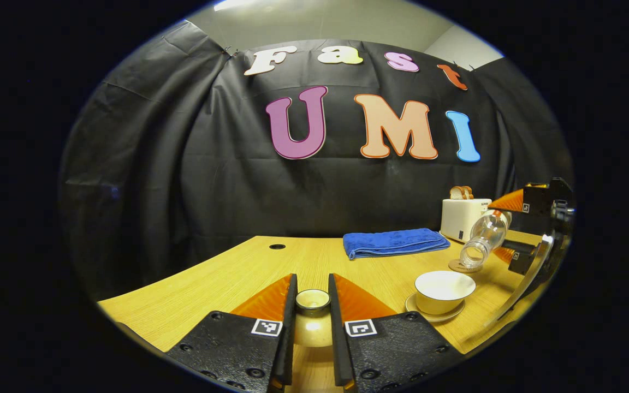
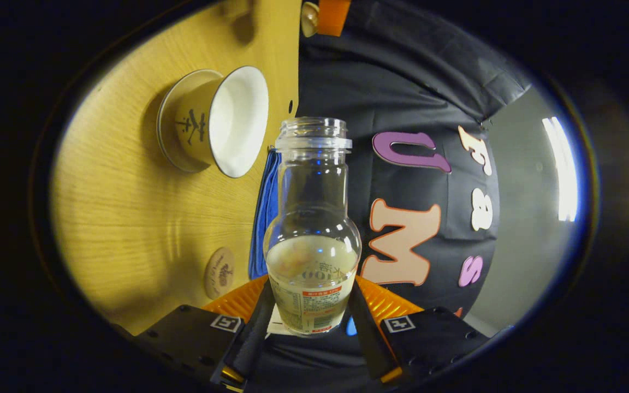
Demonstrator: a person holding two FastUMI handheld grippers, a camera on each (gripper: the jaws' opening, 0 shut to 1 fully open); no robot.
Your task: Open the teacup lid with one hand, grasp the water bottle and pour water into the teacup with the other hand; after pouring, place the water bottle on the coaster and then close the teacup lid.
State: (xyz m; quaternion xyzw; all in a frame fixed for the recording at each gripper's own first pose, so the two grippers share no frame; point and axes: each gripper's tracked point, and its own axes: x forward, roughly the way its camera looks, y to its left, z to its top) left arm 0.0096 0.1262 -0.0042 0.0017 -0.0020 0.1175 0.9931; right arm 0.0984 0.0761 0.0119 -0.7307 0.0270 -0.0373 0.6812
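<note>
Bottom centre of the left gripper view, the left gripper [image 1: 313, 305] pinches the lid [image 1: 313, 299]. Lower right, the uncovered teacup [image 1: 444, 291] waits; the right gripper [image 2: 310, 322] clamps the tilted bottle [image 2: 312, 229], pouring seemingly underway. Coaster [image 2: 219, 272] and closing remain.

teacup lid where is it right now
In the left gripper view the teacup lid sits between the left tongs, held left of the open teacup.
</note>
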